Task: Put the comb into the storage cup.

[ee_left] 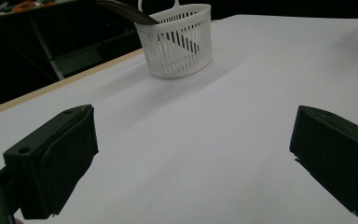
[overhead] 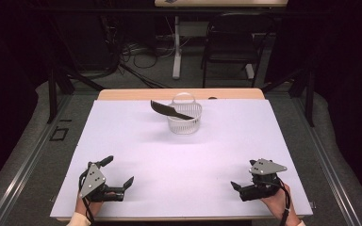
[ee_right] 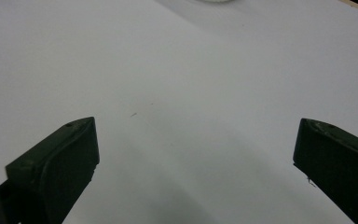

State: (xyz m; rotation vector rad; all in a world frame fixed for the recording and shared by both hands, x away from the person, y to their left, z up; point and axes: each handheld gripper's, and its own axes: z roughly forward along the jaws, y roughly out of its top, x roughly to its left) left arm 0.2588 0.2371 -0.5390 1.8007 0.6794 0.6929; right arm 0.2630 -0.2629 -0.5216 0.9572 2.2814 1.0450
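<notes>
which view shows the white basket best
The left gripper view: the white basket sits close, its slatted wall sharp, with a dark utensil leaning out over its rim. The high view shows the whole basket with its handle, but small and far off. The right gripper view catches just a blurred white sliver at its top edge.

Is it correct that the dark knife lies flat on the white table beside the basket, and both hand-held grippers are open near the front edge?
Not quite. The knife does not lie flat on the table: it stands tilted inside the white basket, its end sticking out over the rim, as the high view shows. The rest holds: the left hand-held gripper and the right hand-held gripper are both open near the front edge.
</notes>
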